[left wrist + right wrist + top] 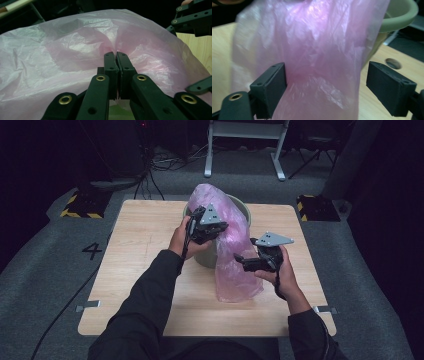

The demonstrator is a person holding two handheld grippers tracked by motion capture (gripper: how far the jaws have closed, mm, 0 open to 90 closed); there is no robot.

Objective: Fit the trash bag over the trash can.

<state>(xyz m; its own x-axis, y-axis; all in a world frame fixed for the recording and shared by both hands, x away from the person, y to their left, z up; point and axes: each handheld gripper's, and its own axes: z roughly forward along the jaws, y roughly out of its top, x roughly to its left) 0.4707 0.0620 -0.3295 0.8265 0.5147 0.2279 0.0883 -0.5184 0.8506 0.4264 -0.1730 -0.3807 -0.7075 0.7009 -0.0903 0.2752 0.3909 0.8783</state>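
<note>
The pink plastic bag [227, 245] drapes over the near rim of the green bucket [242, 205] at the far middle of the surface [145, 255], its loose tail trailing down onto the wood toward the near side; the left hand-held gripper [116, 56] is clenched on a pinch of the film up by the bucket's rim, the plastic puckering into its closed tips; the right hand-held gripper [325, 82] is released, its jaws standing wide on either side of the hanging part of the bag, pads not pressing.

The work in hand looks like lining the bucket with the bag, and the step is probably to find a second hold lower on the film; to do it well, the right jaws should close on a single layer near an edge rather than on the bunched middle, so that the mouth can be parted; the left pinch should hold steady and not drag the film off the rim; any pull should be gentle, since the thin plastic stretches and tears easily; the light bucket may tip if tugged sideways.
</note>
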